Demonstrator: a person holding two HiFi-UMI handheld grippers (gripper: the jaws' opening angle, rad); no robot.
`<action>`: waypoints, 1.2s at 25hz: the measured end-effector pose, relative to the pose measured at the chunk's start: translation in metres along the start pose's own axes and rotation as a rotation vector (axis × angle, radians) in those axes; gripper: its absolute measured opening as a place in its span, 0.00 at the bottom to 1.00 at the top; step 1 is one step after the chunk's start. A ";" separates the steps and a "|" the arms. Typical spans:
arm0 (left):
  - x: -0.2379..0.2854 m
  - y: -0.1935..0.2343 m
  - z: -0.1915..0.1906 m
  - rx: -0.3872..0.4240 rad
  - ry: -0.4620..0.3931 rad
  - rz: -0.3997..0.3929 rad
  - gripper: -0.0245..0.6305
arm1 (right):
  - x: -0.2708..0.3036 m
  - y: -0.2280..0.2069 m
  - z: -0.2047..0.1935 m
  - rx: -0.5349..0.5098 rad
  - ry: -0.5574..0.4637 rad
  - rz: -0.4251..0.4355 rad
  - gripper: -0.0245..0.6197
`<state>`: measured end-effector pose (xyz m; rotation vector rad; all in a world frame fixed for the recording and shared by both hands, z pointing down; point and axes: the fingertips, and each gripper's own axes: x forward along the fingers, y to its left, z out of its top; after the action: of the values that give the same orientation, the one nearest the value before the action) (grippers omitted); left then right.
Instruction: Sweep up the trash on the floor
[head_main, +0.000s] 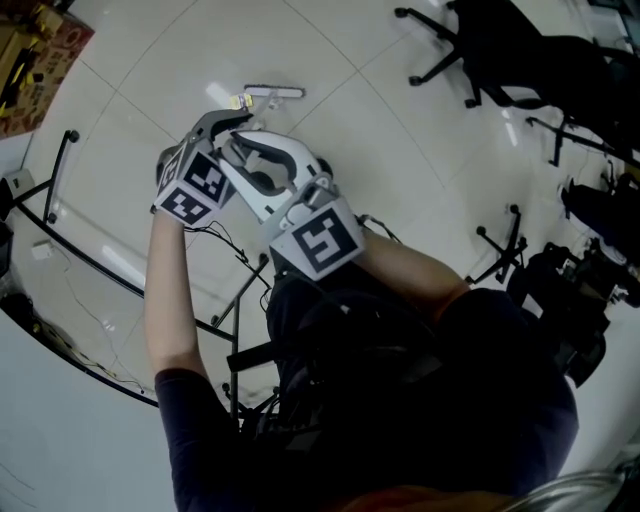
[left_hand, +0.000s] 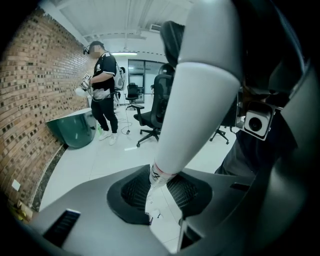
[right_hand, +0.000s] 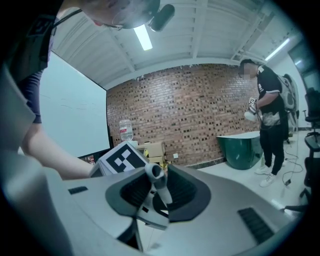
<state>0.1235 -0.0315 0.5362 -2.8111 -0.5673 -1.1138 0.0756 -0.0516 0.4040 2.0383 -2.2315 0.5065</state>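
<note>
— While both clamp the broom pole (left_hand: 200, 100), why stacked?
— Leverage, I'd guess; left hand-held gripper (left_hand: 160, 187) grips lower, right hand-held gripper (right_hand: 157, 192) near the top; broom head (head_main: 272, 93) lies ahead on the floor (head_main: 380, 140); trash unseen.

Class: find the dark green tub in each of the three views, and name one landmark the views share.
Head view: not in it.
Left gripper view: dark green tub at mid-left, against the brick wall, left of the standing person.
Right gripper view: tub right of centre, at the wall's foot, left of that person.
Shared landmark: the brick wall, in both gripper views.
</note>
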 end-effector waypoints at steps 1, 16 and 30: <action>-0.001 0.000 0.000 0.009 0.009 -0.005 0.19 | -0.001 -0.001 0.001 0.011 -0.002 -0.011 0.22; 0.004 0.028 0.025 0.120 -0.007 0.021 0.18 | 0.005 -0.045 0.026 0.113 -0.048 -0.198 0.21; -0.010 0.060 0.121 0.091 -0.253 0.093 0.26 | -0.013 -0.095 0.115 -0.191 -0.182 -0.123 0.19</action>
<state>0.2174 -0.0673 0.4446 -2.8833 -0.4836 -0.7034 0.1888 -0.0787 0.3095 2.1788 -2.1321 0.0960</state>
